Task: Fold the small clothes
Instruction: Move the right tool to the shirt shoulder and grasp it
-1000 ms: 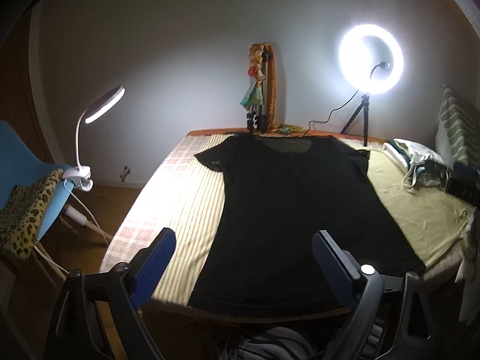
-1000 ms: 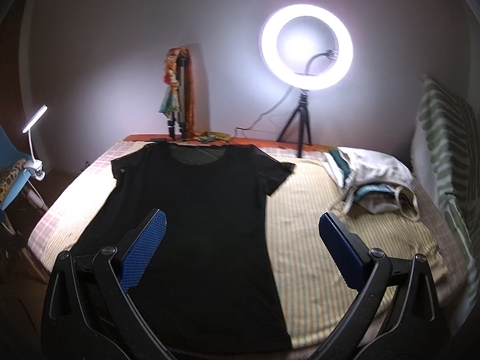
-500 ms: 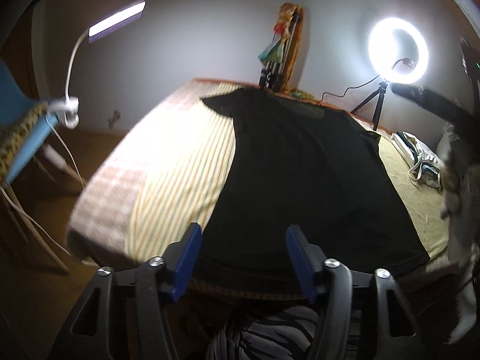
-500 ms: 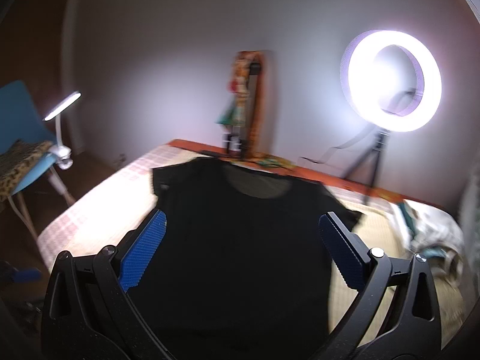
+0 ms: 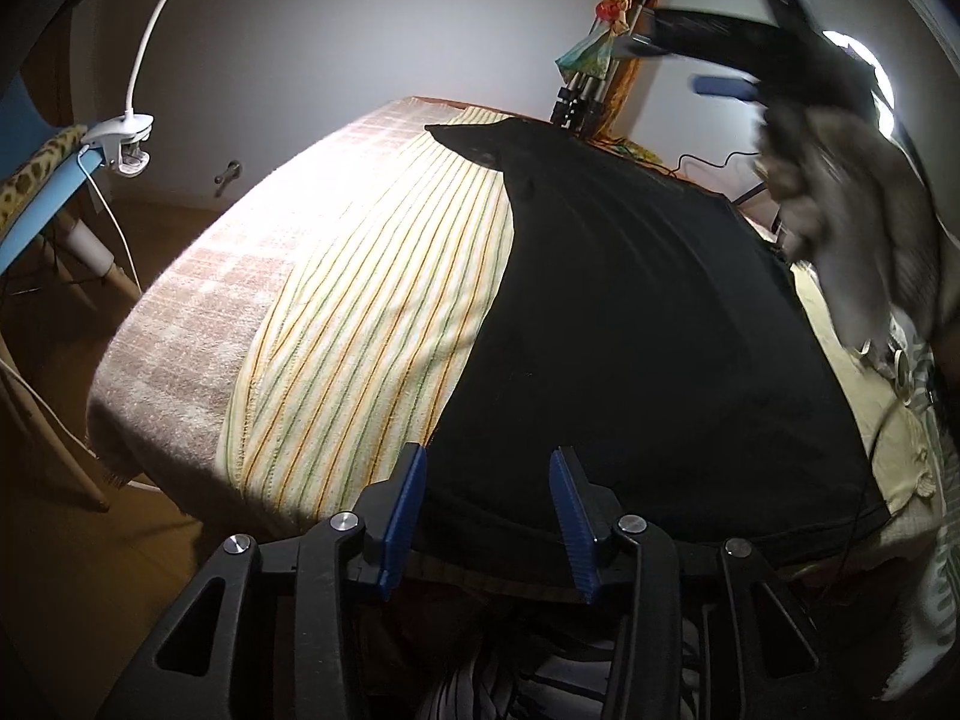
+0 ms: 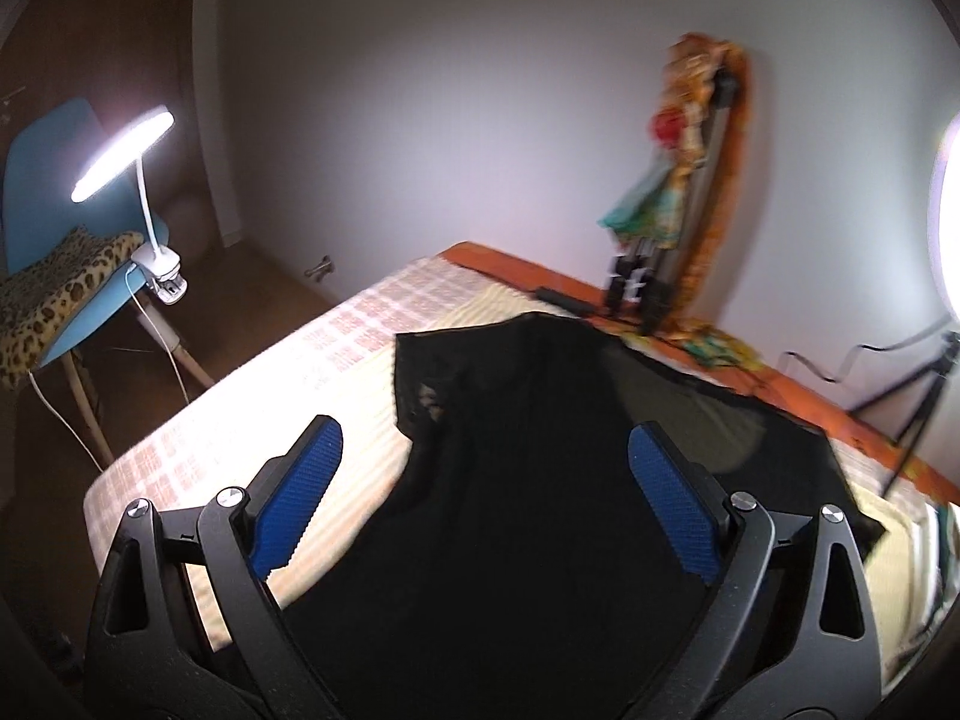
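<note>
Both grippers have shifted since a second ago: the left gripper (image 5: 487,501) has dropped toward the near hem of the shirt (image 5: 630,330), and the right gripper (image 6: 480,504) has swung across to the shirt's left shoulder. The left jaws have just been closing, from wide to a narrower gap, with the hem corner showing between the pads; I cannot see them pressing on the cloth yet, so I read them as released. The right jaws stand wide apart over the shirt, holding nothing.

The shirt lies flat on the striped towel (image 5: 372,324), collar toward the wall, hem toward the person, so its long axis runs away from both cameras. Its left side edge runs from the left jaws up to the sleeve (image 6: 423,387) that sits between and just beyond the right pads. In the left view the right gripper and its sleeved hand (image 5: 840,198) hang blurred above the shirt's far end.

So each gripper is nearest its own end of that left edge: left at the hem, right at the sleeve. My judgement is that the coming move is a pinch at both ends to fold that side inward along the long axis.
</note>
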The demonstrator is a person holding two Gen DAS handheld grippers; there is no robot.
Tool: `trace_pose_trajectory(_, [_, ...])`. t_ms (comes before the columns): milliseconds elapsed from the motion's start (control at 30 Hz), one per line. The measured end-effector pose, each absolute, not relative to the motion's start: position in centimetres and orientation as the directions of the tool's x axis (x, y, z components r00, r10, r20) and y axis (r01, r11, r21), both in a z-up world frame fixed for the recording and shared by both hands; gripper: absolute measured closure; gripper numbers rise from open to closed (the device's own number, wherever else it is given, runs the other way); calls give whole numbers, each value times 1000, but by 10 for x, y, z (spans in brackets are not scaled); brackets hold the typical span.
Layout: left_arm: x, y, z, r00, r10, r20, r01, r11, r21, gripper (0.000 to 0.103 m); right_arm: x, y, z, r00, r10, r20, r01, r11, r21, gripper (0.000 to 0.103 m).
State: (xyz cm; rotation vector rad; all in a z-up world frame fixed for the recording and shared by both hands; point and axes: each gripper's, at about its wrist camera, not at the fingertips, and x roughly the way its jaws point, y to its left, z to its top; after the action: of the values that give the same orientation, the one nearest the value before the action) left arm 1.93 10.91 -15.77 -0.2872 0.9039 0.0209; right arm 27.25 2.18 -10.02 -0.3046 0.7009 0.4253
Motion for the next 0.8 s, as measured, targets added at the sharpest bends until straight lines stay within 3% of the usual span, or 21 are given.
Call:
trace_pose_trajectory(133, [25, 115, -164, 624, -122, -772, -136, 956, -260, 64, 308, 48, -120, 627, 289, -723, -500, 862, -89, 11])
trace_pose_trajectory(500, [35, 126, -177, 636, -155, -756, -140, 940, -310, 74, 386, 110, -184, 544, 266, -796, -505, 861, -57, 14])
trace_pose_trajectory(800, [42, 129, -180, 650, -149, -745, -122, 947, -296, 91, 435, 139, -230, 502, 184, -845, -471, 878, -89, 17])
